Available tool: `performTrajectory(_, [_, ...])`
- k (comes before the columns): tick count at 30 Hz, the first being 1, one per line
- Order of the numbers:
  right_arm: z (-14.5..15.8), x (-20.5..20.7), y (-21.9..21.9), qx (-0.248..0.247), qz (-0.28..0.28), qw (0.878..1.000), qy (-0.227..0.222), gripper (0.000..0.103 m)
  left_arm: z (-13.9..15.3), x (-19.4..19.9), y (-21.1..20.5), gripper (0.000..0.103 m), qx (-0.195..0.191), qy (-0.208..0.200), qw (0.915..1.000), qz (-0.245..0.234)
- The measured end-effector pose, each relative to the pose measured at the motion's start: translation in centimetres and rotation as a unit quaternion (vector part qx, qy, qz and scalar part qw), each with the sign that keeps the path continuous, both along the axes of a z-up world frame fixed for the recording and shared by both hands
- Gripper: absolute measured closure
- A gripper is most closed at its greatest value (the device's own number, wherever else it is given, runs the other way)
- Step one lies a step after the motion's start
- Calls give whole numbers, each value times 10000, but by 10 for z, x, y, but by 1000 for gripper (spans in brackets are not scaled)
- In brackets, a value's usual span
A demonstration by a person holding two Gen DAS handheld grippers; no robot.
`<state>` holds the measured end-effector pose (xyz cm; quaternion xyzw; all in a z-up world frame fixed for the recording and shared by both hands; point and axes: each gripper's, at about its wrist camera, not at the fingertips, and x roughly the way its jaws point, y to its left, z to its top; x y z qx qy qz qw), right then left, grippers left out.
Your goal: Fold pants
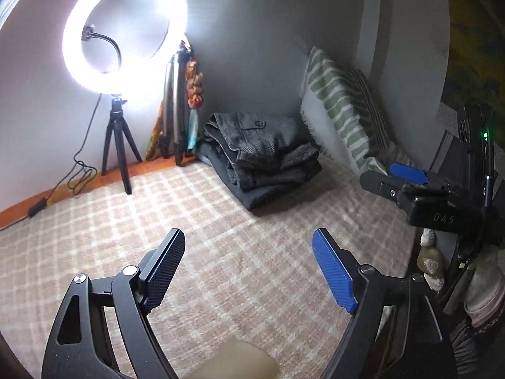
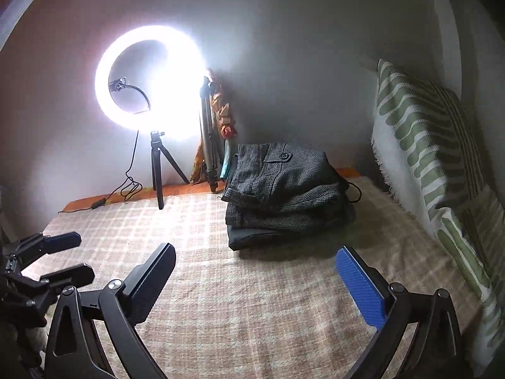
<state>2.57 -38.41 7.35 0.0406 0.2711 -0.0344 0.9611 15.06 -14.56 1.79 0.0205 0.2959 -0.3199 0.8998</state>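
Folded grey tweed pants (image 1: pixel 268 148) lie on top of a darker folded garment (image 1: pixel 252 195) at the far end of the checked blanket, near the wall; they also show in the right wrist view (image 2: pixel 284 186). My left gripper (image 1: pixel 249 265) is open and empty, above the blanket well short of the pile. My right gripper (image 2: pixel 255 281) is open and empty, also short of the pile. The right gripper shows at the right edge of the left wrist view (image 1: pixel 397 180), and the left gripper at the left edge of the right wrist view (image 2: pixel 66 255).
A beige checked blanket (image 1: pixel 221 252) covers the bed. A lit ring light on a small tripod (image 1: pixel 118 145) stands at the far left edge, with its cable beside it. A folded tripod (image 1: pixel 176 110) leans in the corner. A green striped pillow (image 2: pixel 435 170) leans against the right wall.
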Motion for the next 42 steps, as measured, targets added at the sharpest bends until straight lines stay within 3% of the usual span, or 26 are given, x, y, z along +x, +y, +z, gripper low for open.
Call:
performTrajectory(6, [3,1,6,-35,48,10000,-75,0,6,-3,2,1,126,-281,9993,209])
performTrajectory(42, [-3,11,25,-144,180,9997,-21,0,13,-9,4,1,52,-153,9999,45])
